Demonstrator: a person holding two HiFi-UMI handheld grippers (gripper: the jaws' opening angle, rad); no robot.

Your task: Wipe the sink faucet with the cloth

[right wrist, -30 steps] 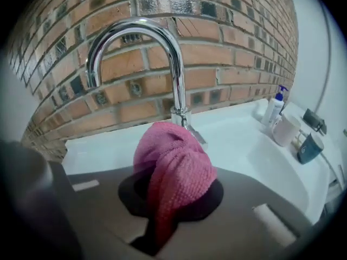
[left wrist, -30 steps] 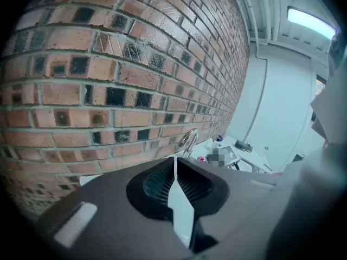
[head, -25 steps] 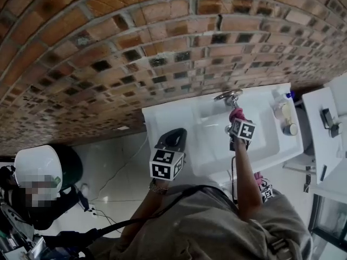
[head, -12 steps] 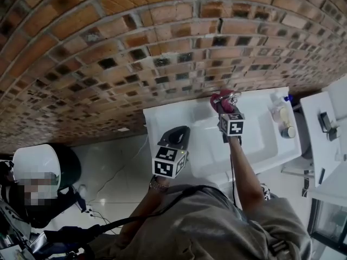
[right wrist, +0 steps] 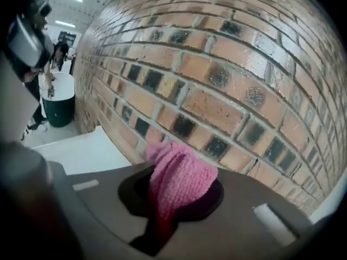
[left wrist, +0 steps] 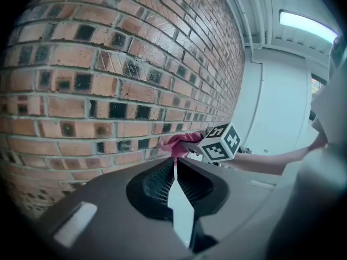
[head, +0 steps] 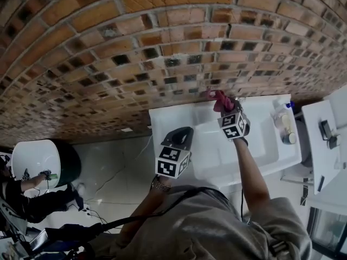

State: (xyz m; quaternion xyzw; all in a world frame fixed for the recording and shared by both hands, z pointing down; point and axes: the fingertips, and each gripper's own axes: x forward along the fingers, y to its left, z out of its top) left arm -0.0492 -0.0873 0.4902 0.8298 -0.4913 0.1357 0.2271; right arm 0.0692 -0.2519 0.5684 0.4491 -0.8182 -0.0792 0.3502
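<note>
Pink cloth (right wrist: 179, 180): a knitted, nubbly rag, bunched into a rounded wad with one corner poking up; its lower part goes darker where it runs down between the jaws.
Cloth position: in the head view the cloth (head: 219, 99) sits at the back edge of the sink, right up against the foot of the brick wall.
Right tool (head: 223, 108): jaws clamped on the cloth, arm stretched out over the basin.
Faucet (head: 238, 98): only a bit of chrome shows just right of the cloth; whether the two touch cannot be made out.
Left tool (head: 180, 134): jaws together with nothing between them, held over the near left part of the sink, well apart from the right tool.
Sink (head: 162, 119): white, rectangular, set against the wall.
Brick wall (head: 135, 47): reddish-brown bricks with dark patches and pale mortar.
</note>
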